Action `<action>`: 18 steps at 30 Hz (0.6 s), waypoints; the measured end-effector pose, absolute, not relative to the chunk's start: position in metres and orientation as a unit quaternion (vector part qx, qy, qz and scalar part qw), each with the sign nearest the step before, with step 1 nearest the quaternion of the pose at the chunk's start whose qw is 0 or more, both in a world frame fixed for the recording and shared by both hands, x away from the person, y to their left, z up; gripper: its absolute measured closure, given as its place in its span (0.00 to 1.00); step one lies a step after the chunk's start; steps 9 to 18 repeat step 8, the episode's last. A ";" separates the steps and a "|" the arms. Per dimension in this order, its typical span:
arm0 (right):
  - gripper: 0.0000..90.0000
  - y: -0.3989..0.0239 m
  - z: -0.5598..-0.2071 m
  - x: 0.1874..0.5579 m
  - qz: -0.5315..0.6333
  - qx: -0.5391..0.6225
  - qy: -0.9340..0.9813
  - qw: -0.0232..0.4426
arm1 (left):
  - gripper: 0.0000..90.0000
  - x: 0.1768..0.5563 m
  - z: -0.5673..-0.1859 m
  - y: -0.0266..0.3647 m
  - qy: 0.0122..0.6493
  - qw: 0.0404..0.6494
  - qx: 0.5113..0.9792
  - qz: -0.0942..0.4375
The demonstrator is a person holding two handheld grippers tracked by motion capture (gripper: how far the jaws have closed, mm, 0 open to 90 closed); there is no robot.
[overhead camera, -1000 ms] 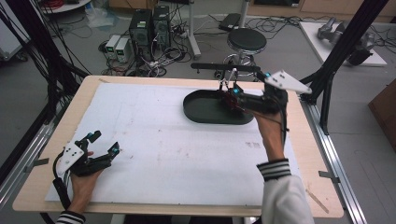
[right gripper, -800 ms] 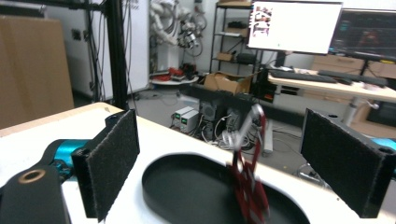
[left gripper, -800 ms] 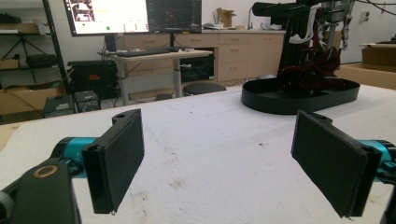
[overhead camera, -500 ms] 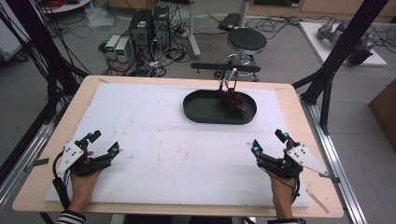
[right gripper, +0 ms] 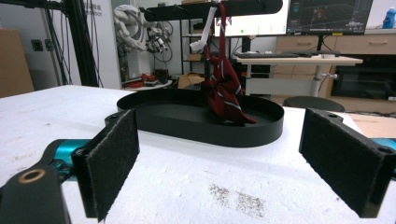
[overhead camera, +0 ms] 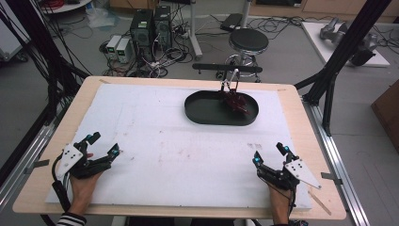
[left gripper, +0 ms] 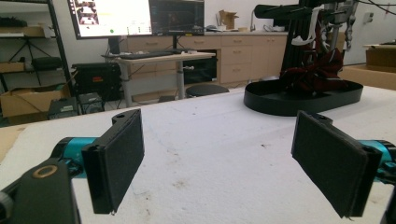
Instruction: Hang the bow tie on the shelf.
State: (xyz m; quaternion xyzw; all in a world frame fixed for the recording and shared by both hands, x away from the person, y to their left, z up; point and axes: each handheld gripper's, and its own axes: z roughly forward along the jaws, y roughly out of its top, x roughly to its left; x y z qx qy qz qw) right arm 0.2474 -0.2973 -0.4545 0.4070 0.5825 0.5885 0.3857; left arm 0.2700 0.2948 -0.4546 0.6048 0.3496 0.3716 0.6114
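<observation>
A black oval tray (overhead camera: 207, 113) (right gripper: 261, 135) (left gripper: 271, 102) lies on the far middle of the white board. A dark red striped cloth (overhead camera: 236, 102) (right gripper: 223, 93) (left gripper: 317, 74) hangs from a rack bar (overhead camera: 226, 68) above, and its lower end rests in the tray's right part. My left gripper (overhead camera: 103, 146) (left gripper: 219, 163) stands open at the near left corner with nothing between its pads. At the near right corner my right gripper (overhead camera: 270, 155) (right gripper: 238, 163) is open and empty, pointing toward the tray.
The white board (overhead camera: 155, 141) covers a wooden table (overhead camera: 42, 188). Black frame posts (overhead camera: 339, 61) rise at the right and left edges. A stool (overhead camera: 248, 41) and computers (overhead camera: 150, 26) stand on the floor beyond the table.
My right gripper has pulled back from the tray to the near right corner, leaving the cloth hanging into the tray. My left gripper has stayed in place.
</observation>
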 end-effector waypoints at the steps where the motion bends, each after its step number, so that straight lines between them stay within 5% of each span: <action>1: 0.12 -0.297 -0.454 0.247 0.589 0.407 0.582 0.386 | 0.19 0.270 -0.455 0.295 0.350 0.611 0.605 0.372; 18: 0.13 -0.296 -0.455 0.247 0.587 0.403 0.586 0.386 | 0.19 0.270 -0.455 0.294 0.349 0.611 0.606 0.372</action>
